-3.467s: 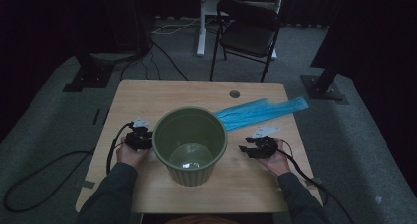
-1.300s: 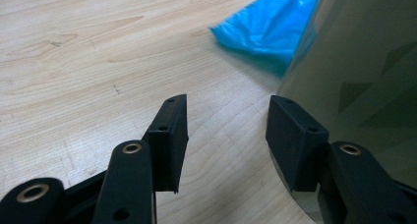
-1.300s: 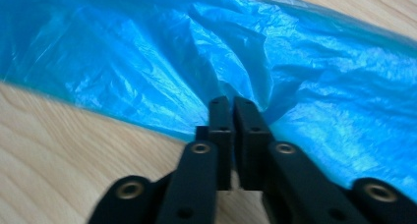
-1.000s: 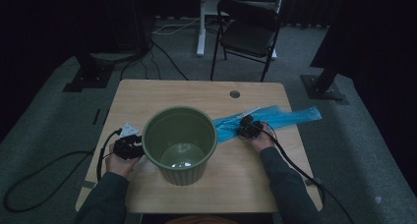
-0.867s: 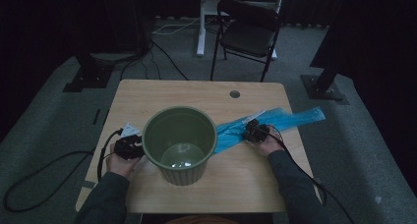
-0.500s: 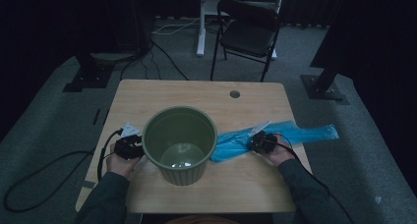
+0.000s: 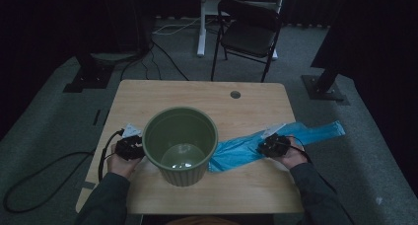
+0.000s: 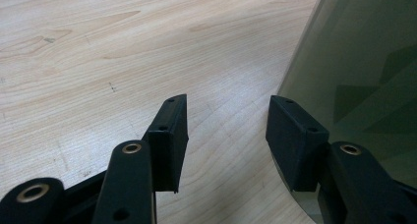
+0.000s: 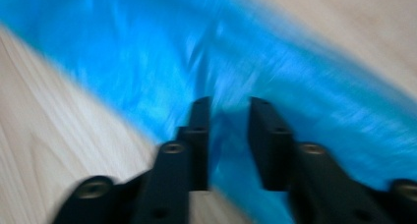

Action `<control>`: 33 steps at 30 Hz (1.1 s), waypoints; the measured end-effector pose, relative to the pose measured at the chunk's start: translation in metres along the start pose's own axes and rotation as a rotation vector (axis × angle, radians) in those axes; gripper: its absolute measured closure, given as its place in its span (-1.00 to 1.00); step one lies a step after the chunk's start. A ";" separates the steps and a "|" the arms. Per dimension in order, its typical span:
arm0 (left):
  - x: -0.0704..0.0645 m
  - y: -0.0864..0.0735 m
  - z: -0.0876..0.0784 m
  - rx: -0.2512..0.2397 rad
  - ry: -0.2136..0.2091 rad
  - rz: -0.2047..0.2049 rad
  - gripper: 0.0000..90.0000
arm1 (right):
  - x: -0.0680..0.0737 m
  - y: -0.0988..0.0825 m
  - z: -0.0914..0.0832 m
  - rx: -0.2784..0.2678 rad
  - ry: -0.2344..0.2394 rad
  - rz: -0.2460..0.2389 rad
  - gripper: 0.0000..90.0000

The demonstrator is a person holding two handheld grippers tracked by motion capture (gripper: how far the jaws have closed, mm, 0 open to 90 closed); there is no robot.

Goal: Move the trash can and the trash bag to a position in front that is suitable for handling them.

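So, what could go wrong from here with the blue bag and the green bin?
The blue bag hangs over the table edge, and the right claw has just been opening with the film between its jaws, so it may slide off. The left claw stands open beside the green bin, which could shift or tip if tugged.

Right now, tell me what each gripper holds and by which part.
Neither grips anything. The left gripper stands open beside the green bin. The right gripper has just been opening over the blue bag.
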State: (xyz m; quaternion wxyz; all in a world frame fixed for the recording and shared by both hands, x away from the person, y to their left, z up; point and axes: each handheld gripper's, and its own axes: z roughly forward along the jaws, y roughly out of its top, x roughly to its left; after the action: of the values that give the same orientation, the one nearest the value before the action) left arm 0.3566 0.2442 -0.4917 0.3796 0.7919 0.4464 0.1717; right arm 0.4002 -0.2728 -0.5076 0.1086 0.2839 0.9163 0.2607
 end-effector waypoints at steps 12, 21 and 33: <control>-0.001 0.000 0.001 0.003 -0.002 0.002 0.12 | -0.012 0.019 0.025 -0.088 -0.139 0.306 0.11; -0.002 0.001 0.002 0.002 -0.004 0.004 0.12 | -0.007 0.025 0.042 -0.065 -0.155 0.319 0.10; -0.002 0.001 0.002 0.006 -0.005 0.008 0.12 | -0.011 0.023 0.037 -0.039 -0.120 0.264 0.97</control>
State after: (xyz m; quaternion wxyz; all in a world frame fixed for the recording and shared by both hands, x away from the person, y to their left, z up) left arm 0.3571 0.2416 -0.4924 0.3778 0.7951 0.4430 0.1698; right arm 0.4330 -0.2475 -0.5254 0.1335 0.4150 0.8575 0.2730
